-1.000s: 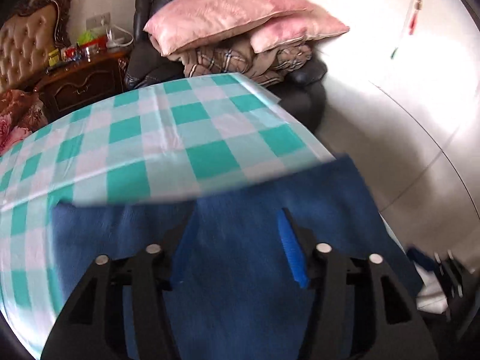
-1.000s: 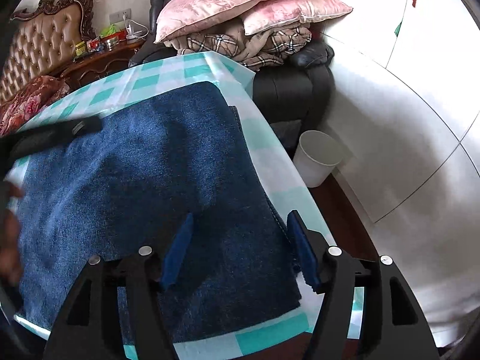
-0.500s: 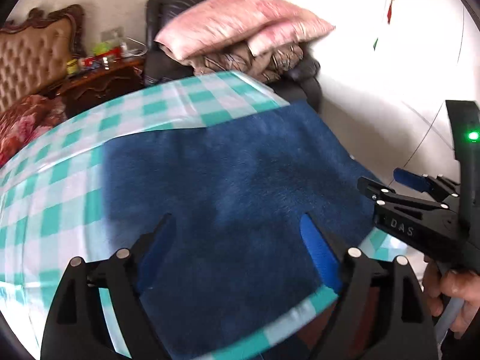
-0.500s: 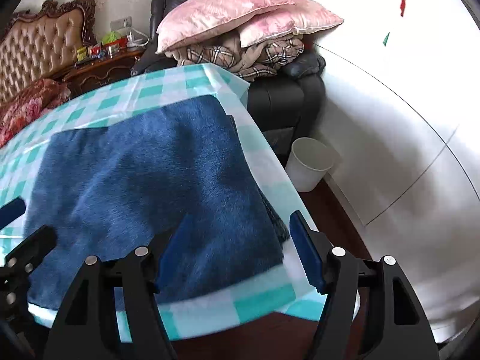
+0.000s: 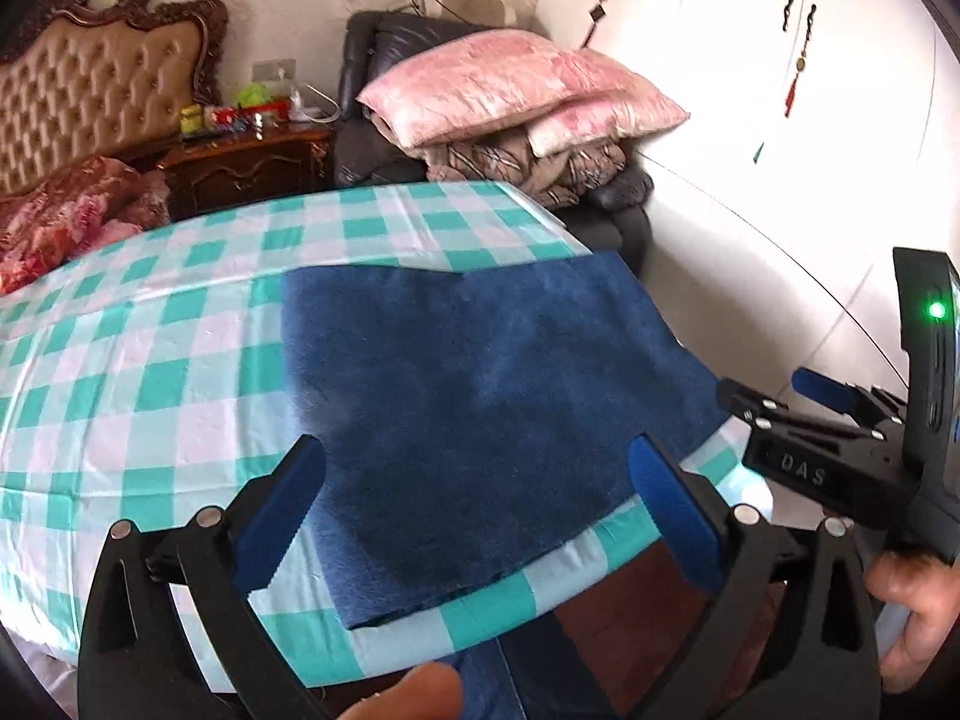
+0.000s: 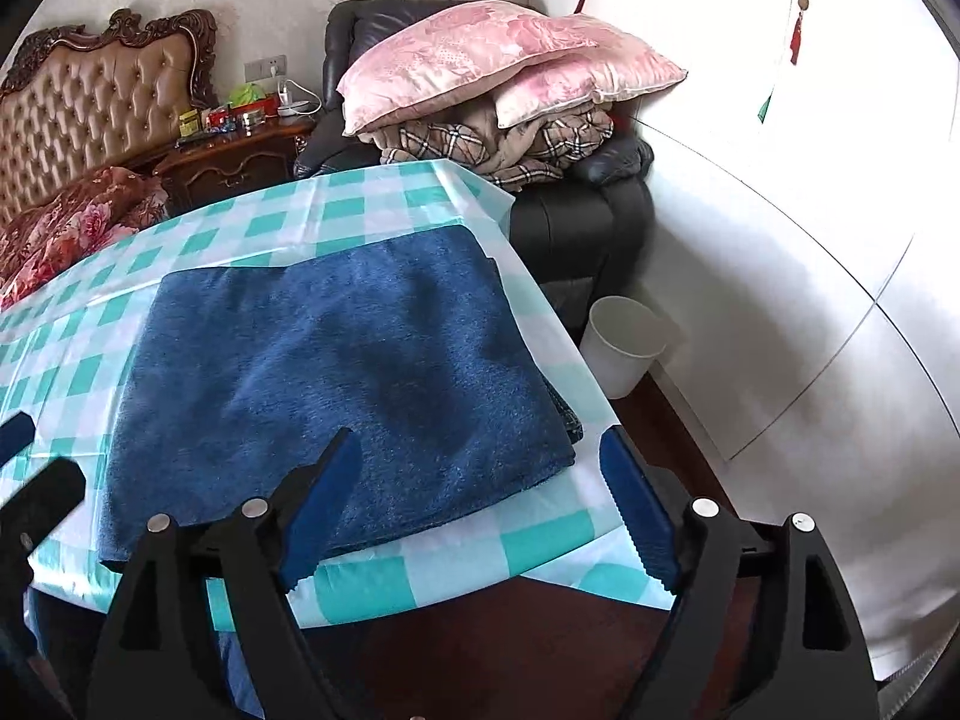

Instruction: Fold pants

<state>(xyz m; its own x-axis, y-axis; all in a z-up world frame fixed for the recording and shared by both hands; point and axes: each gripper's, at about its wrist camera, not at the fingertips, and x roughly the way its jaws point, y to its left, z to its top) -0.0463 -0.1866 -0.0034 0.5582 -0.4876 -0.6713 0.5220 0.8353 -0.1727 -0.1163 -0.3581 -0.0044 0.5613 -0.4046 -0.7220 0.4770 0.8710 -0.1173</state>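
**Folded pants lying on the checked table, both grippers clear of them**

The table under a teal-and-white checked plastic cloth (image 6: 420,576) is filling most of both views, and the dark blue fleecy pants (image 6: 336,384) are lying folded into a thick rectangle on its right part, reaching close to the near and right edges. Behind the table a black leather armchair (image 6: 576,222) is carrying a stack of plaid blankets and two pink satin pillows (image 6: 480,60). A tufted tan headboard (image 5: 102,96) and a dark carved wooden nightstand (image 5: 246,168) are standing further left. A white plastic waste bin (image 6: 624,348) is sitting on the floor beside the table's right edge. The left gripper (image 5: 474,516) and right gripper (image 6: 480,516) are both hanging above the near table edge, jaws opening with nothing between them, touching no fabric
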